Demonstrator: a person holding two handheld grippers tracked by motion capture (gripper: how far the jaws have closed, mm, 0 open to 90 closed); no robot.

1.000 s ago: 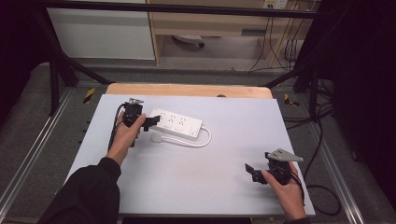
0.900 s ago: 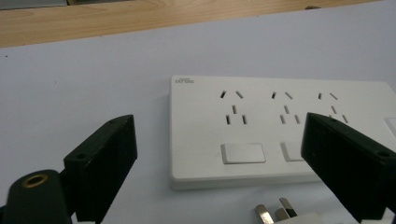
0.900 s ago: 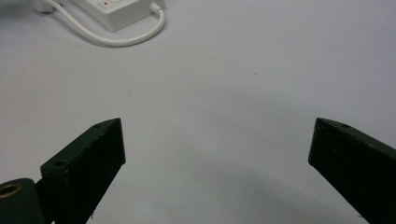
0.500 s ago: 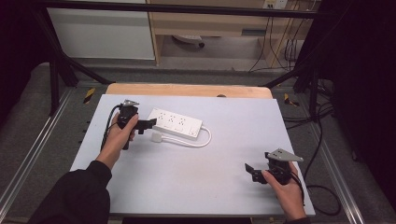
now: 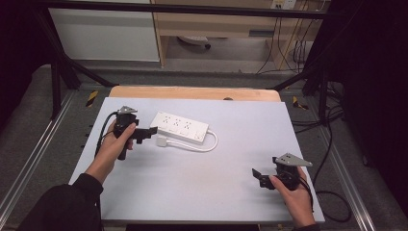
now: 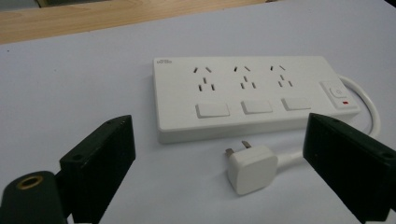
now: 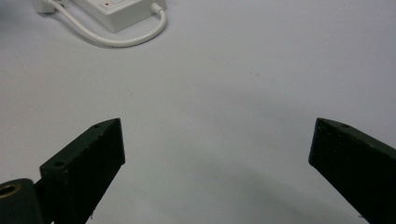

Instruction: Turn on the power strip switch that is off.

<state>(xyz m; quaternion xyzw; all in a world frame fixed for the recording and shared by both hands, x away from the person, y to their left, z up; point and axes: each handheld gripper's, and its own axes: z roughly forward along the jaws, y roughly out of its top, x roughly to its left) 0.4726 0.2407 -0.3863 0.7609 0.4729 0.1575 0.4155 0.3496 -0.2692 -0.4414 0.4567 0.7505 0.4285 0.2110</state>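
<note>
- The white plug (image 6: 252,168) lies on the table (image 5: 202,192) at about 10 o'clock from centre, just in front of the power strip (image 5: 179,127), tethered by a looping cord (image 6: 369,105).
- Left gripper (image 5: 146,134) — jaws wide apart, holding nothing — frames the plug.
- Right gripper (image 5: 260,175), at 5 o'clock, is wide open and idle.
- The plug looks light, rigid and smooth; best pinched across its flat sides, since the stiff cord may tug back.
- The left gripper view shows the prongs pointing towards the strip — the high view blurs them.
</note>
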